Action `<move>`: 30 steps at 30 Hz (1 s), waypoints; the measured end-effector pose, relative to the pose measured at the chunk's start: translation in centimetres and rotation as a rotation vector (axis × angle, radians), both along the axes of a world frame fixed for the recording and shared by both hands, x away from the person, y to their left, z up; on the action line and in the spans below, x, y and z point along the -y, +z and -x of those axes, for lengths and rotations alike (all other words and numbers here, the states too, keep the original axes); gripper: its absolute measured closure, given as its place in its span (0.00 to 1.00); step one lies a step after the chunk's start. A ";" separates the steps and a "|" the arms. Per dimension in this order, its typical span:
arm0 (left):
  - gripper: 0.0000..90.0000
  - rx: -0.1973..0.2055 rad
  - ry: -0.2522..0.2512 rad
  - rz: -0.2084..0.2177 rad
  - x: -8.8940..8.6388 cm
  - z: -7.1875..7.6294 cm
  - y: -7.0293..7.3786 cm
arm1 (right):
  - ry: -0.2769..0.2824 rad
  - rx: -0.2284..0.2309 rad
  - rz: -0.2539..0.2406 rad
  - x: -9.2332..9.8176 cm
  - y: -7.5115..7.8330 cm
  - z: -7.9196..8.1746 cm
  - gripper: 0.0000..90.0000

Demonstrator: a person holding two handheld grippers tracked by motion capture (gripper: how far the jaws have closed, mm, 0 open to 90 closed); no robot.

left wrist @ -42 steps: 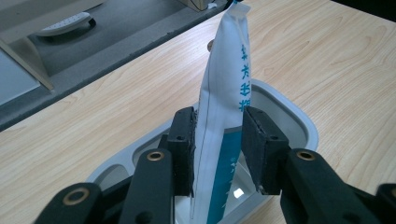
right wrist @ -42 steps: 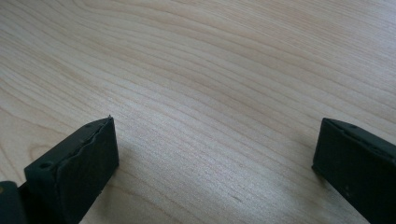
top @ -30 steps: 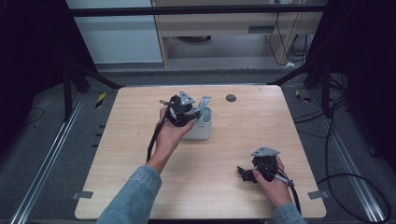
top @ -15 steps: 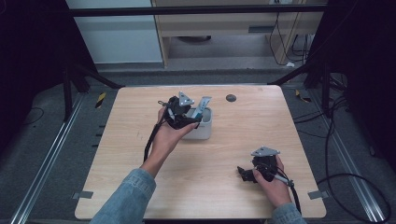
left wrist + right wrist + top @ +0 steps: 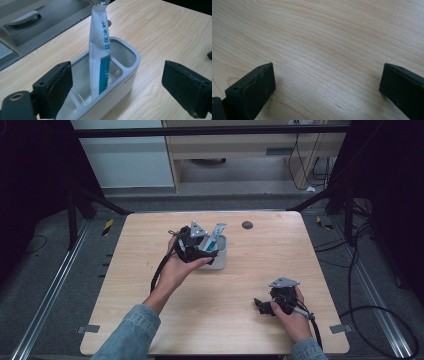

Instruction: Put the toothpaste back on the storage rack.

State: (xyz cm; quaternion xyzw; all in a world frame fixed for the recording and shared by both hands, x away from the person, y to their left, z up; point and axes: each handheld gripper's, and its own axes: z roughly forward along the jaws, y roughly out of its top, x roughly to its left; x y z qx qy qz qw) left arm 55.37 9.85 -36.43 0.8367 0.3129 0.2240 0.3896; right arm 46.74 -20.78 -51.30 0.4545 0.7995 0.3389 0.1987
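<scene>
Bare wood of the table (image 5: 150,320) runs wide along the near edge and down the left side, so a hand can sweep there unhindered. Toward the far middle stands a white holder (image 5: 126,82) with a toothpaste tube (image 5: 100,50) rising upright from its middle compartment; it blocks any low pass through that spot. The left gripper (image 5: 117,87) sits close against the holder, its jaws having just been opening, and they stand clear on either side of the tube. A small dark disc (image 5: 247,225) lies beyond the holder. The right gripper (image 5: 327,85), jaws spread, rests near the right front corner over bare wood.

tube (image 5: 100,52) upright in holder's (image 5: 130,75) middle compartment
</scene>
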 end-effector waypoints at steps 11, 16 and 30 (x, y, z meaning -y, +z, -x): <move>0.04 -0.008 0.000 0.007 -1.4 1.7 -0.1 | 0.000 0.000 0.000 0.0 0.0 0.0 0.00; 0.04 -0.009 0.002 0.005 -2.7 2.4 -0.2 | 0.000 0.000 0.000 0.0 0.0 0.0 0.00; 0.03 -0.042 0.005 0.006 -6.1 4.1 -3.0 | 0.000 0.001 0.001 0.0 0.0 0.0 0.00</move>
